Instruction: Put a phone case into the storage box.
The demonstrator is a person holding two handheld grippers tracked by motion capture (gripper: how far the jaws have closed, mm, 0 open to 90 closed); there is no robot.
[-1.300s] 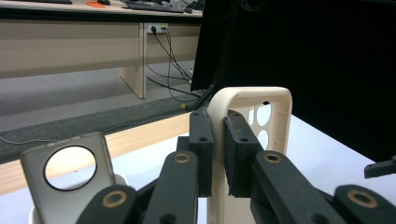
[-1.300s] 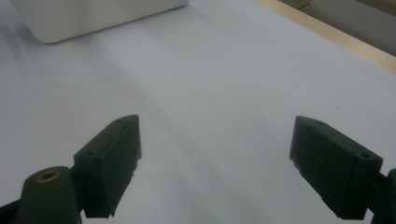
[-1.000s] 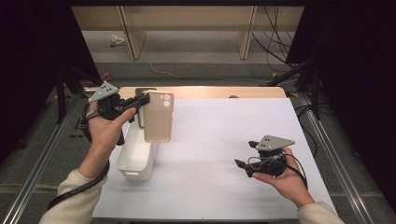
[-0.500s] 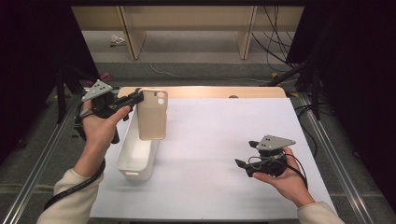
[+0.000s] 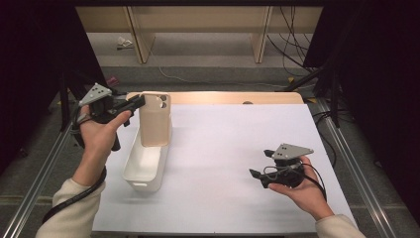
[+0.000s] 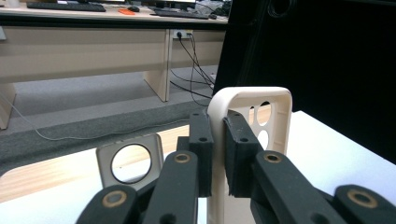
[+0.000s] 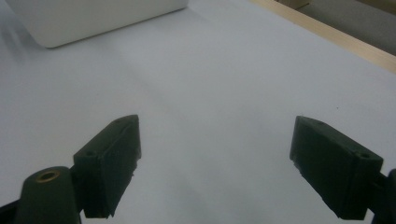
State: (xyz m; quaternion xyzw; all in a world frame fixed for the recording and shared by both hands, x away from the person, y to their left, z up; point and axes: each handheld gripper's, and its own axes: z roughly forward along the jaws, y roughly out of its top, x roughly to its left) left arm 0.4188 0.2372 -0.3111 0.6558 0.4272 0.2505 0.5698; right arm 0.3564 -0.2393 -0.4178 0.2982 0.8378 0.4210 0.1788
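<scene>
A beige phone case [image 5: 155, 121] hangs upright over the far end of a white bin [image 5: 146, 166]. My left gripper [image 5: 140, 101] is shut on the case's upper edge. In the left gripper view the case [image 6: 275, 100] shows its camera holes, and its rim is pinched in the left gripper [image 6: 218, 154]. I cannot tell whether the case's lower edge touches the bin. My right gripper [image 5: 255, 174] rests low at the table's right front, open, with nothing between its fingers. In the right gripper view the right gripper [image 7: 217, 163] points across bare white sheet toward the bin [image 7: 93, 18].
A white sheet [image 5: 233, 134] covers the table, with a wooden strip [image 5: 223, 97] along its far edge. A pale plate with a round hole [image 6: 130, 161] stands behind the left jaws. Metal rails run along both table sides, and cables lie on the floor beyond.
My left gripper has carried the phone case leftward and lower, bringing it over the bin's far end. The right gripper has stayed where it was.
</scene>
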